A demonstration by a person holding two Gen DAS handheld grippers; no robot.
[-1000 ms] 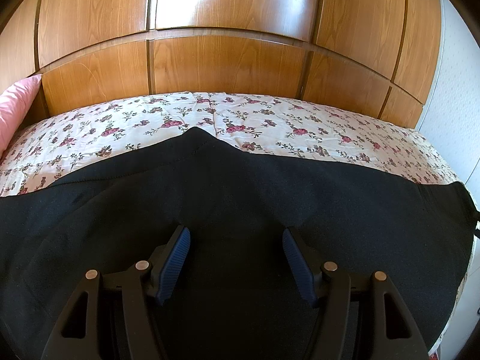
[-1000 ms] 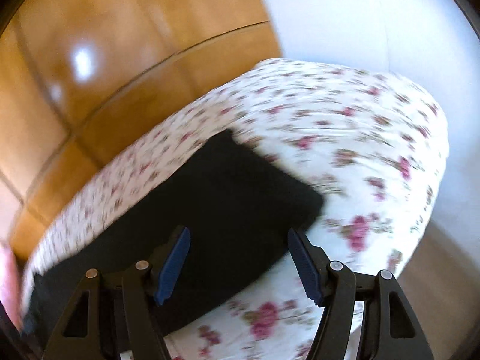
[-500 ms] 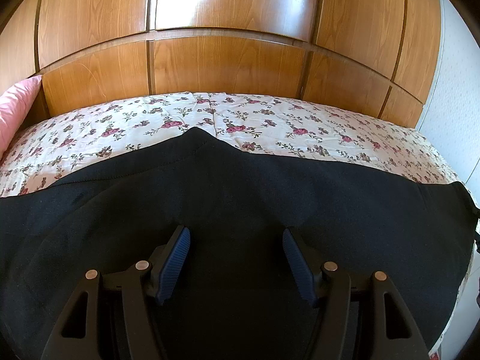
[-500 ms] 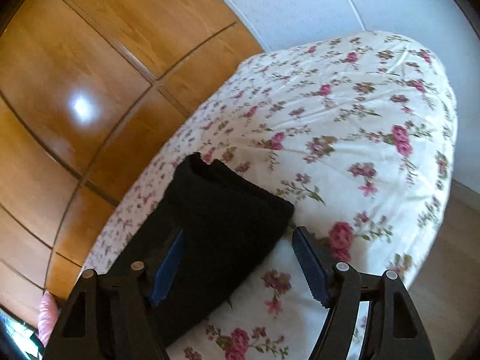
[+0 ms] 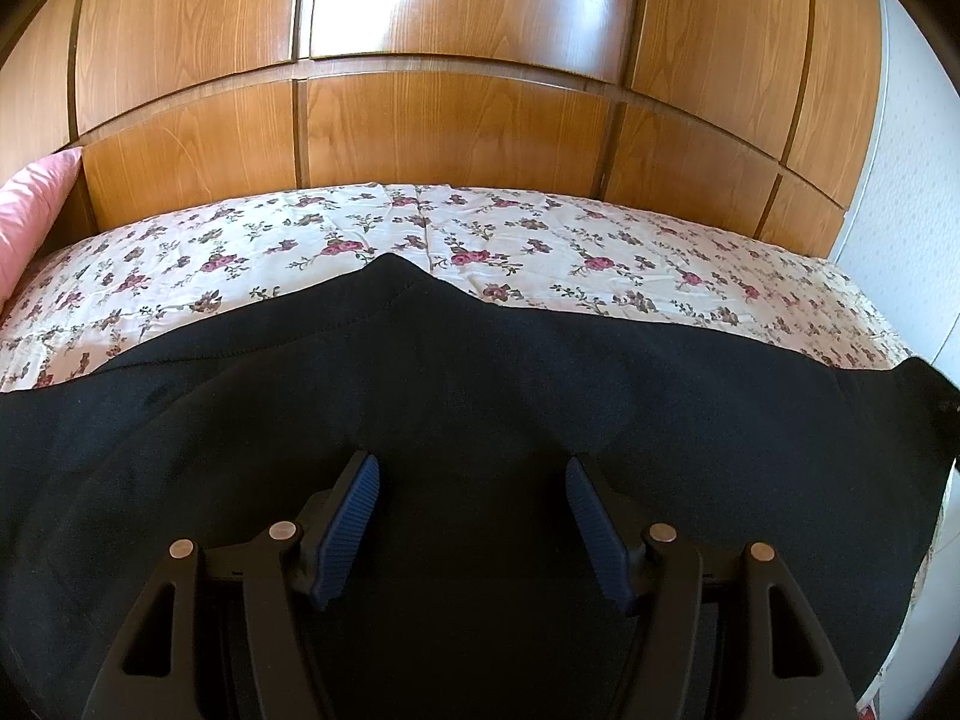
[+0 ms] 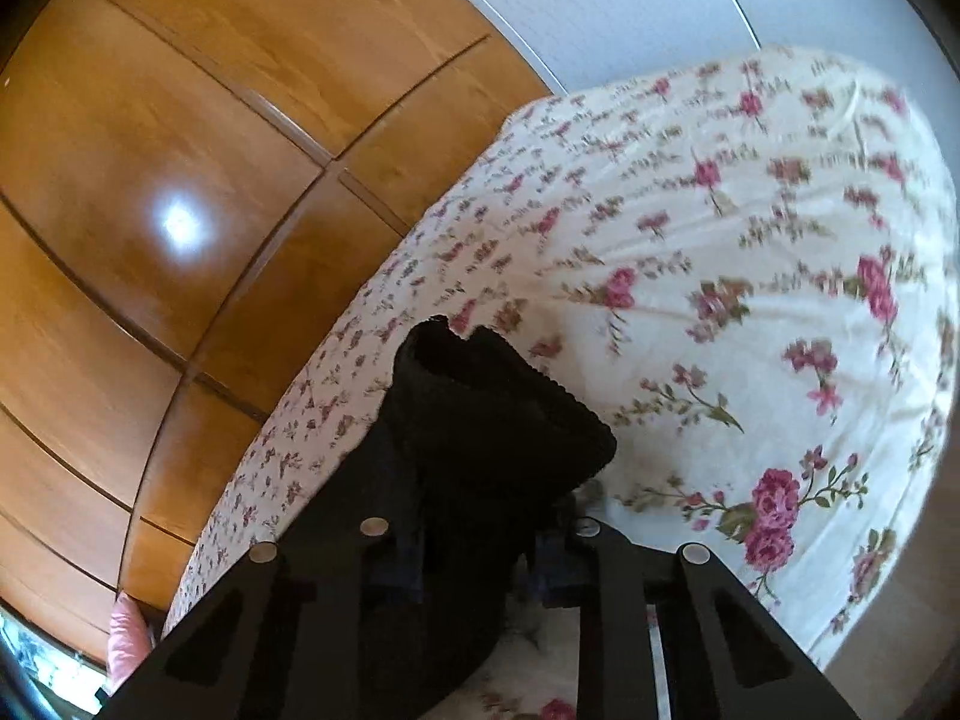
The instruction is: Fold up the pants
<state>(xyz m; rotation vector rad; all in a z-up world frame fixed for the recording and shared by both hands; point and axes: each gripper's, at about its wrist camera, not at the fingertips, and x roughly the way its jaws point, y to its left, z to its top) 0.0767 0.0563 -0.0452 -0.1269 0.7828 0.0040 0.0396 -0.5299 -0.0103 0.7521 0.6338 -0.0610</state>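
Now 1 pants [image 5: 480,408], 2 tongs [image 5: 471,516].

A bed [image 5: 540,228] in a white sheet printed with pink roses stands against the wooden wall panels. Black pants [image 5: 480,396] lie spread across it, and a pink pillow [image 5: 30,210] rests at one end.

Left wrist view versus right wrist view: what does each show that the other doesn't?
Only the left wrist view shows the left claw open above the flat middle of the black fabric pants. Only the right shows the right claw shut on a raised ribbed cuff, plus bare sheet beyond. Both share the floral bedsheet, wooden wardrobe panels and pink pillow.
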